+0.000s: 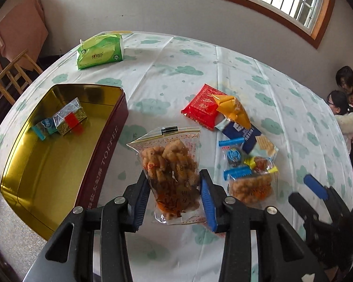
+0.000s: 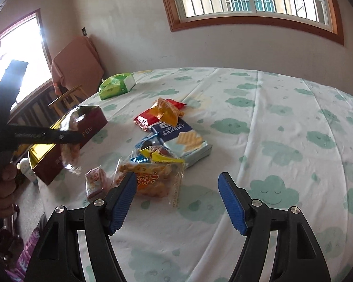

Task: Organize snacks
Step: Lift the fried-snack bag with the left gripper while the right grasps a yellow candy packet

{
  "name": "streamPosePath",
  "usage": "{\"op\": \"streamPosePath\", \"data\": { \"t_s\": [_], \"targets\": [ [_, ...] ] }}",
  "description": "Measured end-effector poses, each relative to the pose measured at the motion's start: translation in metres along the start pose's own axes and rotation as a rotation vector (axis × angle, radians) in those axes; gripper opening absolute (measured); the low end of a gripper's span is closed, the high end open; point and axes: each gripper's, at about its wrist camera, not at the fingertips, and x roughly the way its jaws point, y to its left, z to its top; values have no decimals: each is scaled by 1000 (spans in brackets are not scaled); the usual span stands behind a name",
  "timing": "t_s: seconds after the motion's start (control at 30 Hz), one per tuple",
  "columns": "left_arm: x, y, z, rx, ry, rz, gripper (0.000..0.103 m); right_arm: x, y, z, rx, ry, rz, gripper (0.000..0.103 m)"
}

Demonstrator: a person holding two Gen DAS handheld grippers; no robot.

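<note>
My left tool [image 1: 175,188] pinches a clear bag of fried twists [image 1: 174,164], lifted beside the toffee tin [image 1: 101,155] at nine o'clock; two sweets lie inside, the pile [image 1: 242,145] remains. My right tool [image 2: 177,202] gapes empty; only its view shows a pink packet [image 2: 95,183], perhaps candy.

Left wrist view: steep downward look along its fingers, close over the table [image 1: 223,70], tin [image 1: 58,164] at left. Right wrist view: shallower tilt, lower and nearer the table edge. Shared: tin [image 2: 58,164], snack pile [image 2: 167,136], tissue pack [image 2: 116,85], window [image 2: 247,0].
</note>
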Motion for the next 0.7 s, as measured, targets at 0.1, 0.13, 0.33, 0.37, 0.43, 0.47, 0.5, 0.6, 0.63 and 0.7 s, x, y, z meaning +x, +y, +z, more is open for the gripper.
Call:
{"op": "streamPosePath", "data": {
  "t_s": [0.1, 0.13, 0.33, 0.37, 0.43, 0.47, 0.5, 0.6, 0.63, 0.7],
  "targets": [
    [-7, 0, -5, 11, -5, -12, 37, 2, 1, 5, -12, 6, -5, 72],
    [-10, 0, -7, 17, -10, -14, 37, 4, 4, 7, -29, 11, 3, 72],
    [-18, 4, -16, 23, -1, -36, 37, 15, 17, 22, -128, 31, 37, 65],
    [-19, 5, -17, 23, 1, -35, 37, 19, 18, 25, -141, 43, 44, 60],
    [-20, 7, -19, 21, -1, -35, 37, 33, 19, 32, -161, 87, 66, 46],
    [-21, 7, -19, 22, -4, -32, 37, 38, 20, 32, -172, 105, 66, 46],
    [-21, 8, -20, 20, -6, -31, 37, 44, 21, 33, -184, 120, 64, 46],
    [-23, 10, -19, 18, -13, -34, 37, 53, 24, 38, -189, 128, 86, 46],
    [-23, 9, -19, 22, -15, -32, 37, 58, 26, 39, -200, 141, 78, 46],
    [-23, 8, -18, 25, -15, -37, 37, 66, 27, 41, -214, 158, 53, 46]
  ]
}}
